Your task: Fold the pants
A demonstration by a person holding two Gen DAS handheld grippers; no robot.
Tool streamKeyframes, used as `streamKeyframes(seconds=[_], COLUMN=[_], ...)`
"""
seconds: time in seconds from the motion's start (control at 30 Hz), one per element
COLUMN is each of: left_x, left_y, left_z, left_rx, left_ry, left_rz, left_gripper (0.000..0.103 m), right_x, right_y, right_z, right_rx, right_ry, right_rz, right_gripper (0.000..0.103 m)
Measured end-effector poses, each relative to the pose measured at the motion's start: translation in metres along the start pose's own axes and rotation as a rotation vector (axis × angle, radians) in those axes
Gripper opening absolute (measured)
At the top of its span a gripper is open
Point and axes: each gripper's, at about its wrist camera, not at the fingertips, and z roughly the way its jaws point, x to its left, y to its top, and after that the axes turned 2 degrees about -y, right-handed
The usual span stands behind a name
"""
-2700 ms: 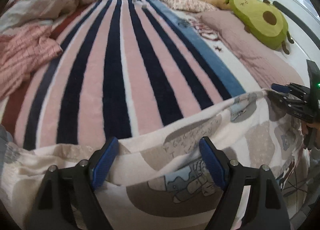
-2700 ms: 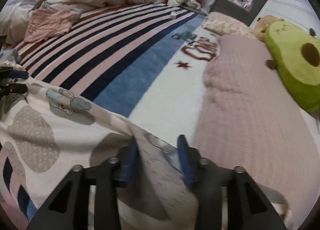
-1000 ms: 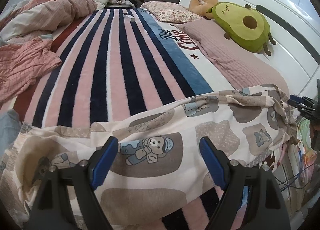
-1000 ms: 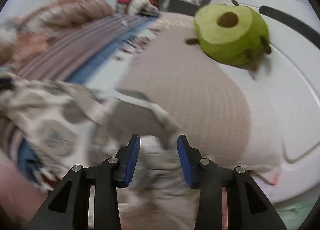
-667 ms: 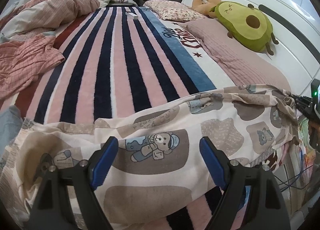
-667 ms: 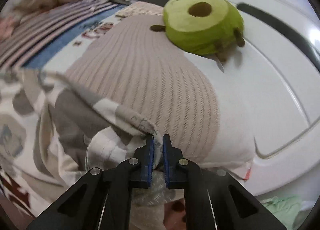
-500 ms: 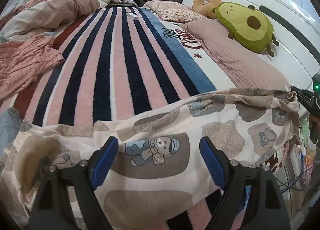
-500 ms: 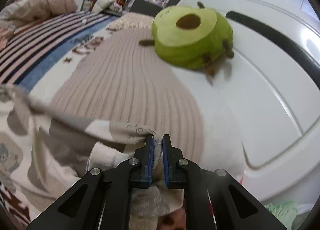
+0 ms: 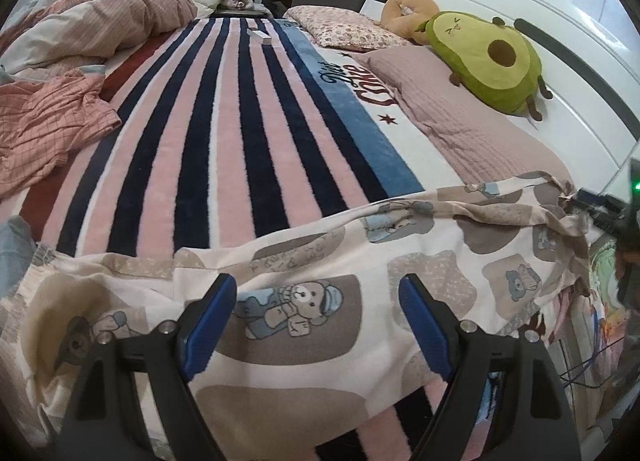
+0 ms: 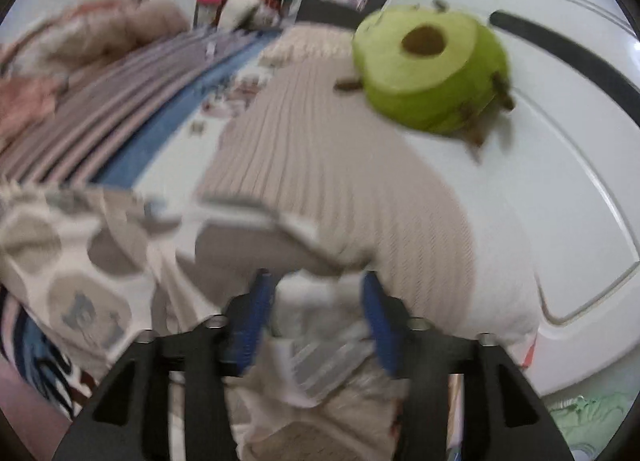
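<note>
- Pants (image 9: pixel 360 261) spread across striped blanket (image 9: pixel 224 149), under wide-spread left gripper (image 9: pixel 316 321), untouched.
- Right gripper (image 10: pixel 316 301) opening; pants' edge between jaws, unpinched.

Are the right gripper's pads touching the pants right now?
Cannot tell. In the blurred right wrist view the right gripper has its jaws opening, with the pants bunched between the pads; the blur hides any contact or gap.

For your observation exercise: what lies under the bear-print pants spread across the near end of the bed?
The bear-print pants lie on the striped blanket, whose pink and navy stripes show beyond them and again under their near edge. Their right end reaches the mauve pillow. What the cloth covers cannot be seen.
</note>
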Motion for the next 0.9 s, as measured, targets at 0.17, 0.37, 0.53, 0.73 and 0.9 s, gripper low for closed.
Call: streamKeyframes(seconds=[0.17, 0.37, 0.53, 0.73, 0.9], left_x=[-0.002, 0.000, -0.001, -0.005, -0.009], left_y=[-0.004, -0.003, -0.002, 0.003, 0.005], left_z=[-0.002, -0.002, 0.002, 0.010, 0.016], left_rx=[0.007, 0.002, 0.006, 0.018, 0.022], left_ry=[-0.003, -0.016, -0.013, 0.001, 0.005], left_rz=[0.013, 0.013, 0.014, 0.012, 0.002], left_gripper=[0.080, 0.080, 0.080, 0.080, 0.080], right_x=[0.006, -0.025, -0.065, -0.105, -0.102], right_y=[-0.016, -0.023, -0.024, -0.019, -0.018], right_z=[0.014, 0.007, -0.005, -0.004, -0.019], right_rx=[0.035, -0.002, -0.055, -0.065, -0.126], right_ry=[-0.118, -0.223, -0.337, -0.210, -0.081], right_rz=[-0.020, 0.043, 0.109, 0.212, 0.271], right_gripper=[0.053, 0.009, 0.007, 0.007, 0.054])
